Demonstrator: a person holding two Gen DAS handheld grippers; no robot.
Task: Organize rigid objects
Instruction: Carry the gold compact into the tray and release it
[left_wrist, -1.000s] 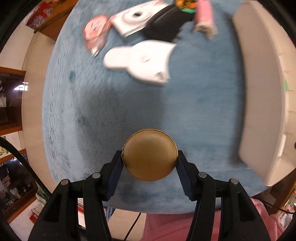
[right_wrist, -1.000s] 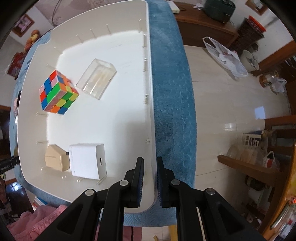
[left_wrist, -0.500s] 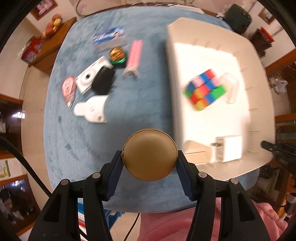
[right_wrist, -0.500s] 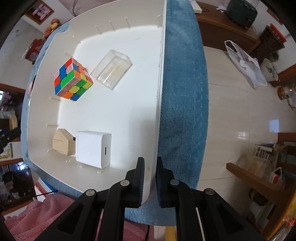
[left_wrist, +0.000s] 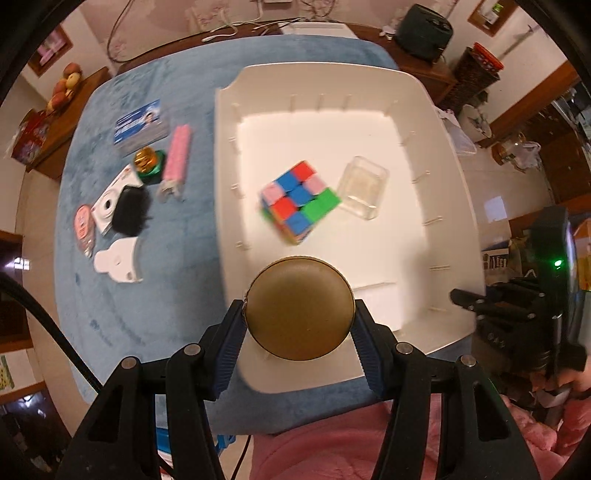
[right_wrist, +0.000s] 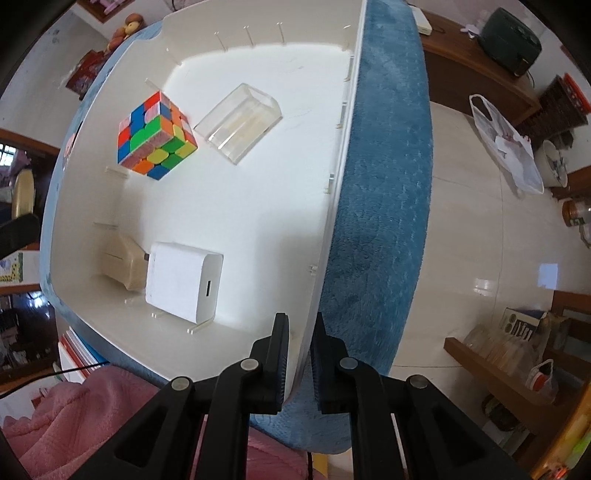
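Risk 1: the round tin (left_wrist: 298, 308), olive-gold and smooth-sided, is pinched only across its width by the left tool (left_wrist: 298, 325); the pads meet a curved rim, so a tilt or a jolt could let it rotate or squirt out. It hangs above the near-left part of the bin (left_wrist: 424, 110), close to the left wall, so an early release may land it on the rim or send it onto the blue cloth. Risk 2: a drop from this height could knock the cube (left_wrist: 300, 201) or the clear box (left_wrist: 364, 192); the charger (right_wrist: 184, 284) and the tan block (right_wrist: 122, 266) sit in the near corner, hidden under the tin in the left view, and are the likelier thing to be hit. Risk 3: the right tool (right_wrist: 300, 354) is pressed together on the bin's right wall near the front corner; a pull or twist there could shift or tip the bin just as the tin goes in. Pose: both tools point straight down; the left is held high over the bin, the right low at the rim, seen from the left view at the far right edge. Still on the cloth, well apart from the bin: camera (left_wrist: 110, 205), black item (left_wrist: 131, 214), pink tube (left_wrist: 177, 158), white part (left_wrist: 118, 260).
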